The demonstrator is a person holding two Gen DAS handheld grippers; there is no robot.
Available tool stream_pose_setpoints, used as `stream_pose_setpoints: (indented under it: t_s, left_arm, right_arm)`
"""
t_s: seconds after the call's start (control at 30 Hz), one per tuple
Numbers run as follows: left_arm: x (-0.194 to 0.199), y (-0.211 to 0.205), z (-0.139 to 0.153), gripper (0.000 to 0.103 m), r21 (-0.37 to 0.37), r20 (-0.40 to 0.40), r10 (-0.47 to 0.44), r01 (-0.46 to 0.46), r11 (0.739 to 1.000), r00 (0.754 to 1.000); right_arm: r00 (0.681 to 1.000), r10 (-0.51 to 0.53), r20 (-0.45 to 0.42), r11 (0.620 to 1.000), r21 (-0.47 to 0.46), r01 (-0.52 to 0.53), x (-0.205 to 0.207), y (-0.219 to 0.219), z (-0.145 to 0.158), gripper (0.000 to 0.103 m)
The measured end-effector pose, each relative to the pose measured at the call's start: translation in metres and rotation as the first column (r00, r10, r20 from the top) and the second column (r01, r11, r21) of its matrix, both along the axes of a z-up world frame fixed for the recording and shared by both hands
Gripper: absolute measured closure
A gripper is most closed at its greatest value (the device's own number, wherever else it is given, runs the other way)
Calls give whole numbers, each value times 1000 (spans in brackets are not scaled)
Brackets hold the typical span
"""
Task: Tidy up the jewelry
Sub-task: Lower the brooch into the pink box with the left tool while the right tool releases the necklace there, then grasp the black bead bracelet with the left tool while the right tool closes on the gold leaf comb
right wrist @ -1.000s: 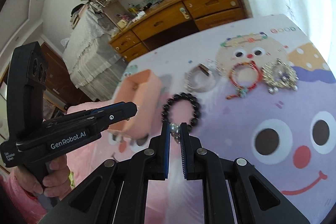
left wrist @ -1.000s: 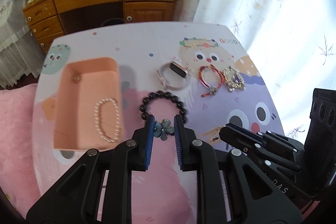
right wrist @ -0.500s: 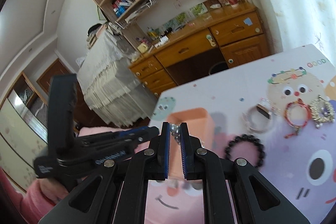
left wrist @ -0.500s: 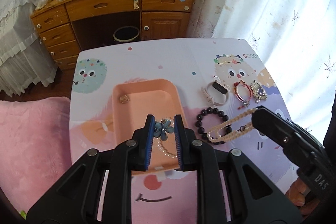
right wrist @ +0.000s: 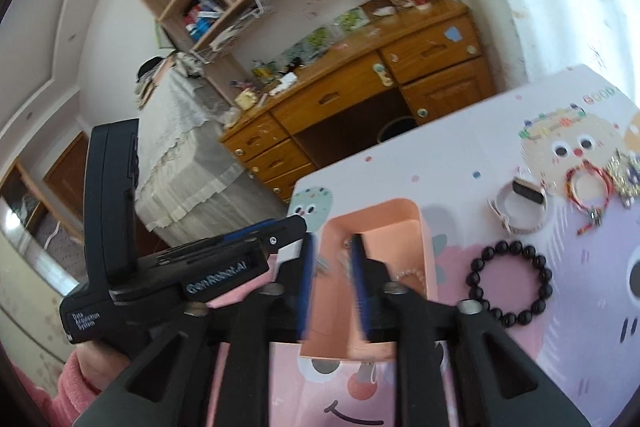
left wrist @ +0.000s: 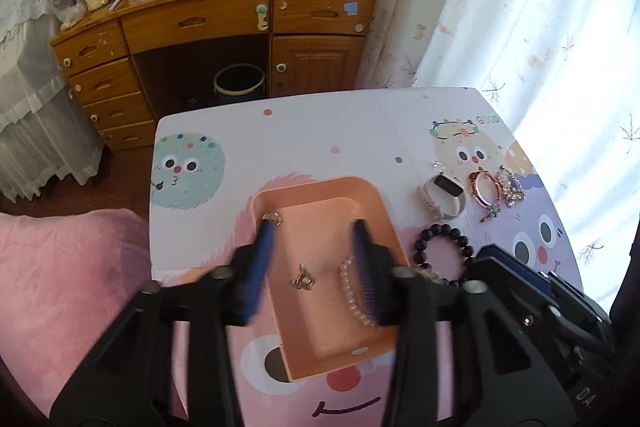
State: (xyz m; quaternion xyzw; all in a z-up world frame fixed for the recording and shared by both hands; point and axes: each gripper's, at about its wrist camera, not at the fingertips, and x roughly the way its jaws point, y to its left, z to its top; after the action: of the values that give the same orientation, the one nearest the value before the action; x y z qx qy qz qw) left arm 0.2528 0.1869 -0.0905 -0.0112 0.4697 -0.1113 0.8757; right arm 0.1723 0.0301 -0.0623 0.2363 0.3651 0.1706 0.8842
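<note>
A peach tray (left wrist: 316, 183) lies on the cartoon-print table. In it are a pearl bracelet (left wrist: 354, 291), a small gold disc (left wrist: 273, 217) and a small metal charm (left wrist: 303, 278). My left gripper (left wrist: 312, 227) hovers over the tray, its jaws opening and blurred, with nothing between them. My right gripper (right wrist: 333, 241) also hangs over the tray (right wrist: 376, 205), its jaws opening. A blurred pale piece (right wrist: 325, 263) shows loose between them. The left gripper (right wrist: 240, 245) sits just left of it.
Right of the tray lie a black bead bracelet (left wrist: 444, 247), a white watch (left wrist: 442, 195), a red bracelet (left wrist: 486, 189) and a crystal piece (left wrist: 510, 183). A wooden desk (left wrist: 224, 23) stands beyond the table. A pink cushion (left wrist: 72, 267) lies at the left.
Both grippers travelled left from the loose jewellery to above the tray. The left jaws spread and the blue flower piece left them. The right jaws spread too.
</note>
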Motion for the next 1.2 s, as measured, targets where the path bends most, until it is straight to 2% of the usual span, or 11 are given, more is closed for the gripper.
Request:
stream_pose_setpoints:
  t_s: [0.27, 0.37, 0.43, 0.53, 0.67, 0.77, 0.8, 0.83, 0.87, 1.0, 1.2]
  left_arm:
    - [-3, 23, -9, 47, -35, -44, 11, -12, 999, 999]
    - [-12, 16, -15, 47, -82, -81, -8, 2, 997, 997]
    - [-22, 6, -17, 47, -96, -80, -7, -1, 995, 997]
    - [-38, -15, -19, 47, -115, -62, -9, 2, 993, 998]
    - [-56, -49, -22, 47, -144, -56, -39, 30, 989, 998]
    - [-66, -73, -24, 47, -158, -63, -46, 35, 987, 997]
    - [-68, -82, -25, 44, -161, -68, -57, 45, 986, 996]
    - [-69, -92, -27, 36, -160, -77, -78, 65, 985, 994]
    - [-70, -104, -29, 33, -156, -87, -103, 89, 984, 991]
    - [-69, -140, -35, 29, -110, -103, -86, 75, 991, 991]
    - [-55, -180, -50, 26, -65, -181, -16, 4, 998, 983]
  right_arm:
    - [996, -68, -55, 996, -69, 64, -12, -16, -24, 66]
    - [988, -77, -130, 991, -120, 62, -21, -28, -45, 66]
    - [976, -90, -199, 991, -114, 69, -30, -38, -61, 66]
    - [963, -119, -242, 991, -96, 98, -44, -57, -82, 64]
    - [946, -152, -284, 986, -103, 128, -49, -84, -104, 43]
    - [938, -182, -294, 981, -116, 154, -54, -110, -109, 31]
    - [936, -189, -296, 980, -121, 160, -54, -116, -108, 28]
    - [934, -197, -299, 978, -132, 164, -54, -125, -108, 21]
    - [933, -200, -300, 976, -143, 164, -55, -133, -107, 15]
    - [931, -203, -304, 967, -210, 143, -51, -165, -102, 13]
    - [931, -205, -303, 936, -338, 96, -38, -212, -93, 10]
